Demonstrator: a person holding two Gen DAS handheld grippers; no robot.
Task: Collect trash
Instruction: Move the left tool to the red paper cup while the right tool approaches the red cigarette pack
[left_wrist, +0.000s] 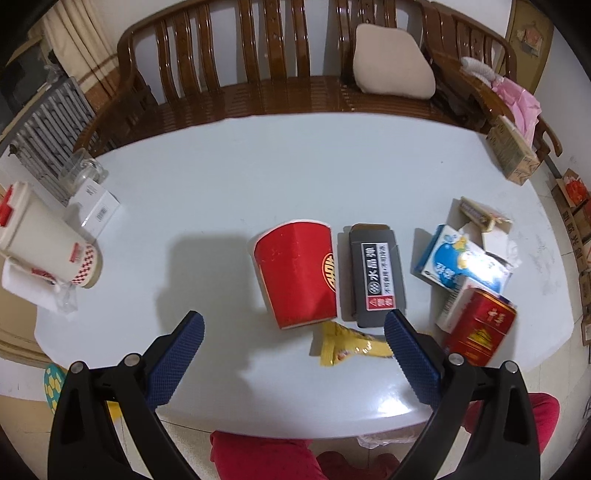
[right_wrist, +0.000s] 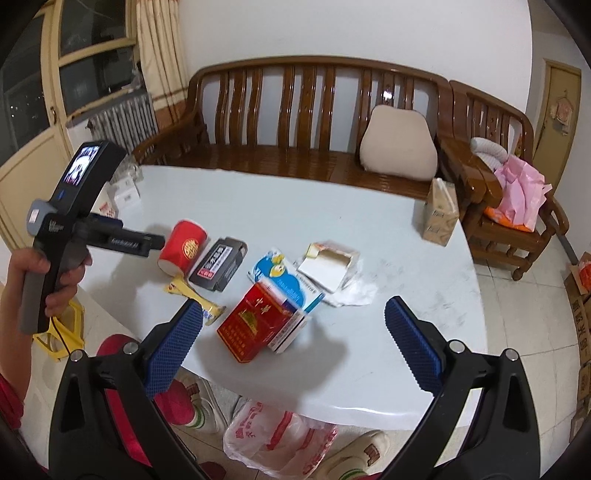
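Currently both grippers hold nothing, jaws spread: left gripper above the table; red cup on its side at its 12 o'clock, grey box touching its right, yellow wrapper between the fingers; right gripper over red box; plastic bag on floor at 6 o'clock.

I see a pale blue table with rounded corners. On it, near me, a red paper cup lies on its side, just beside a dark grey box. A yellow wrapper lies in front of them. To the right are a blue-white carton, a red box and an open white box. A tan carton stands at the far right edge.
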